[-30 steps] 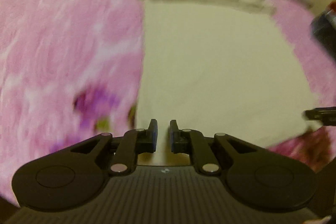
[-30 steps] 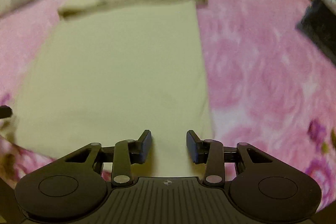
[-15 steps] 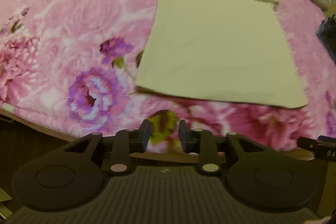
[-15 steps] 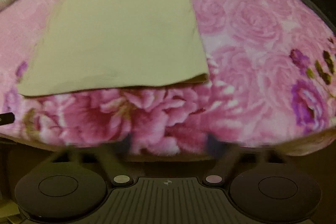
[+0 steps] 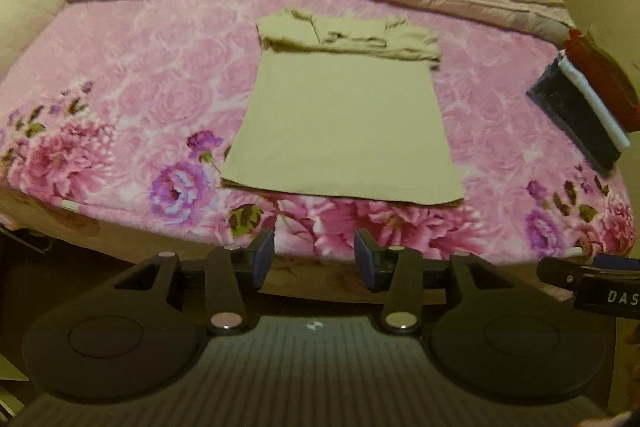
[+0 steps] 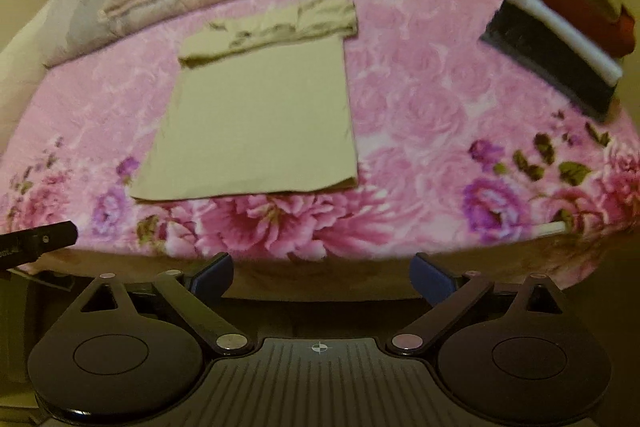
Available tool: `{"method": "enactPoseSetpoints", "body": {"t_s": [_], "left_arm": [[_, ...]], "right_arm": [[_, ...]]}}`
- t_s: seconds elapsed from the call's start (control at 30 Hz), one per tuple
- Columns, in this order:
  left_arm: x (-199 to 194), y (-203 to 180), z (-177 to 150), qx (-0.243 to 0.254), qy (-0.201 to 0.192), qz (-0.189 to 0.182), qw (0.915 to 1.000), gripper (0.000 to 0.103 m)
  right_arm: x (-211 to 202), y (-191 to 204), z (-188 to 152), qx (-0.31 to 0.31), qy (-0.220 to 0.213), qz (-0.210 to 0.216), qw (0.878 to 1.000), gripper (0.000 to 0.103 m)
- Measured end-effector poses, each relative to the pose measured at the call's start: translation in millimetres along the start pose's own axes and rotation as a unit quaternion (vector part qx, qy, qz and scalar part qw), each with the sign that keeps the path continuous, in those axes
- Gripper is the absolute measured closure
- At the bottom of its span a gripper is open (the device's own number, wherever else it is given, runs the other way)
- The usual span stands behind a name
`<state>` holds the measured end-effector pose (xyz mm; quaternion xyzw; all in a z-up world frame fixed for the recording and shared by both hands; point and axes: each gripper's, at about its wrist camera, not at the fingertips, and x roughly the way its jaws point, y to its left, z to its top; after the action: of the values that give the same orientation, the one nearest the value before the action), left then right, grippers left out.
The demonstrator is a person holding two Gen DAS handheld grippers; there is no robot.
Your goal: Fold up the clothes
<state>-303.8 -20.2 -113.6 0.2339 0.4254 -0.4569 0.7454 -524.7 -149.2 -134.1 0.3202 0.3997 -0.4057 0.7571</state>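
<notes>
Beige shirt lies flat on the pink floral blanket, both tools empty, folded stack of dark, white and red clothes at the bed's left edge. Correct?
Wrong on one point: the folded stack of dark, white and red clothes sits at the bed's right edge, as the right wrist view shows. The beige shirt does lie flat on the pink floral blanket, and the opening left tool and right tool are empty.

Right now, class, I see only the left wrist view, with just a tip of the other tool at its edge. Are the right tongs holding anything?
Observer: No. The right tongs are opening, with nothing between them.
Operator: Are they touching the shirt?
Observer: No. The shirt lies flat on the blanket, well beyond them.
Operator: And the pile on the right, cut off for me?
Observer: The pile has a thick red piece on top, white under it, dark at the bottom.
</notes>
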Motion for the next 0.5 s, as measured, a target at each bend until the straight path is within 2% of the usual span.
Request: {"method": "enactPoseSetpoints", "body": {"t_s": [0.27,0.5], "left_arm": [[-56.9,-6.3,-10.9,-0.005,-0.038,0.022,0.999,0.058],[-86.3,-12.4,-17.9,0.003,-0.051,0.033,0.9982,0.056]], "right_arm": [[-56.1,12.5,-5.8,-0.043,-0.043,0.026,0.998,0.005],[-75.8,22.0,-13.9,-0.059,-0.042,0.039,0.997,0.005]]}}
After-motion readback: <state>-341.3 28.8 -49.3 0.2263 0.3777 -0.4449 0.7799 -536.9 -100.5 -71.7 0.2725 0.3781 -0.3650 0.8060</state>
